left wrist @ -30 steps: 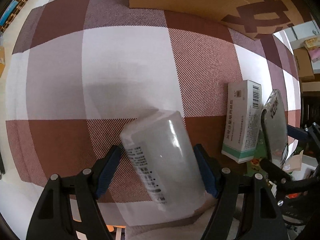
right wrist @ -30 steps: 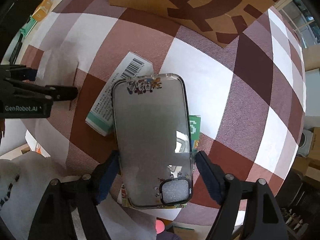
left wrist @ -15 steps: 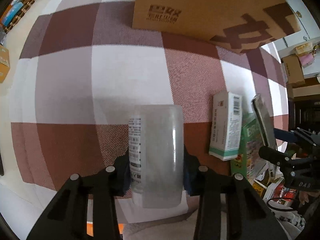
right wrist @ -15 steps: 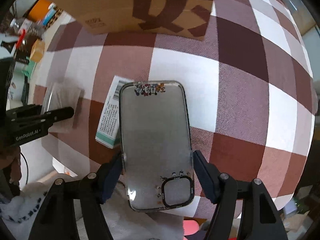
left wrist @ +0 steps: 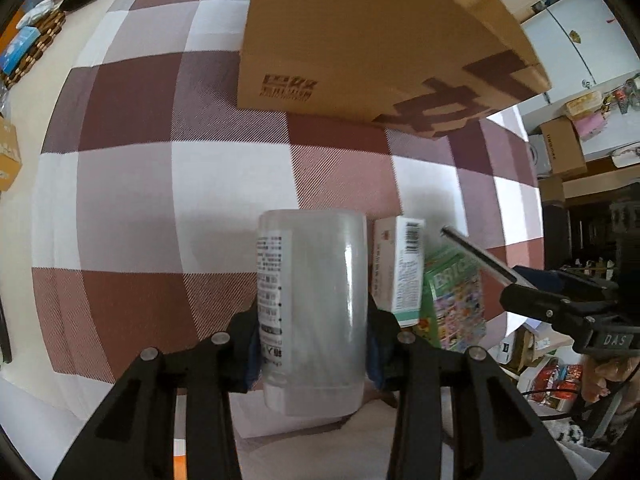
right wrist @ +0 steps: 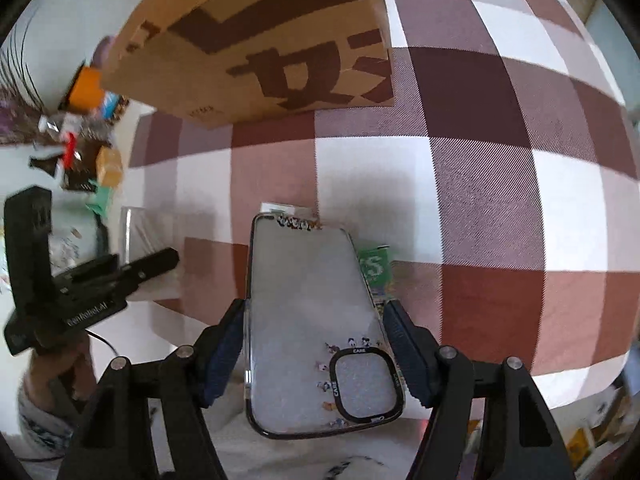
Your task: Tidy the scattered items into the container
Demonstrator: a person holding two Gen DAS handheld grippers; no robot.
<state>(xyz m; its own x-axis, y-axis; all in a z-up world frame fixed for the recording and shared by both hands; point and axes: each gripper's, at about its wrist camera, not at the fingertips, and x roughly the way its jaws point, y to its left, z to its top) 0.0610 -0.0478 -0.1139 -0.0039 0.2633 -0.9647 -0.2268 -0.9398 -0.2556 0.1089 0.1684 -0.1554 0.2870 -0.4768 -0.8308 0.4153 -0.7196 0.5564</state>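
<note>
A translucent plastic bottle with a printed label is clamped between the fingers of my left gripper, lifted off the checked tablecloth. My right gripper is shut on the long edges of a clear phone case with cartoon stickers, held above the table. Under it lie a white medicine box and a green printed box. The cardboard box stands at the back, and only its outer walls show. The left gripper also appears in the right wrist view.
The table's near edge runs just below both grippers. Small boxes and packets crowd the left end of the table. More cardboard boxes and clutter sit beyond the right edge. A hand holds the left gripper.
The left gripper closed on the tilted bottle, straightened it and raised it off the cloth. The right gripper carried the phone case up and rolled, and the cardboard box looms larger in both views.
</note>
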